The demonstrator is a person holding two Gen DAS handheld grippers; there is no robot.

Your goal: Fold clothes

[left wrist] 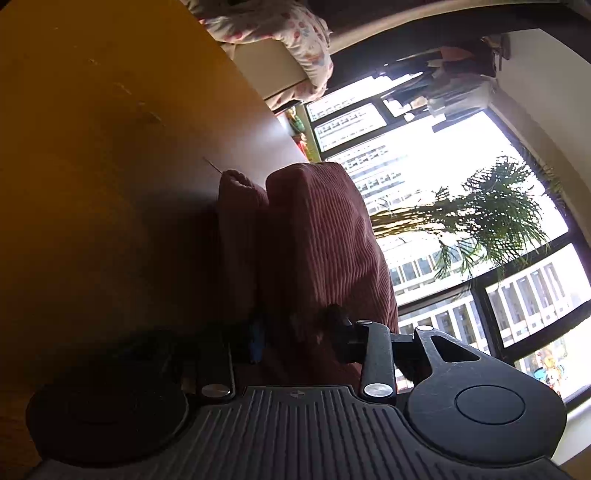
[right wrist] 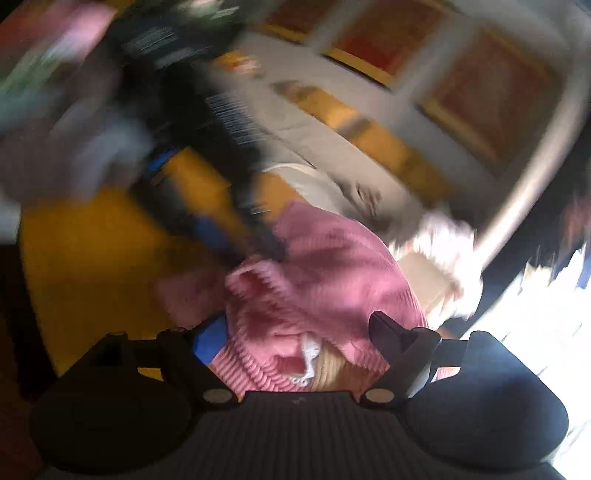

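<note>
Orange-brown bench (left wrist: 110,147) underneath, tipped sideways in the left wrist view, bright window (left wrist: 424,177) beyond. Nearest the left lens: left gripper (left wrist: 299,332) with a bunch of ribbed pink sweater (left wrist: 325,236) between its fingers, seemingly pinched, though deep shadow hides the contact — cannot tell for sure. Sweater rising from the fingers in two folds, one lying against the bench. Further off, a palm plant (left wrist: 491,218) against the glass, tower blocks outside, a spotted quilt (left wrist: 295,33) at the top edge. Over to the right wrist view, heavily blurred: right gripper (right wrist: 295,339) spread wide, fingers either side of the sweater collar, white label between them, pads not visibly pressing. Behind that, the other gripper reaching onto the same sweater, grey cloth (right wrist: 343,162) on the bench past it, then red-panelled cupboard doors (right wrist: 480,88).
</note>
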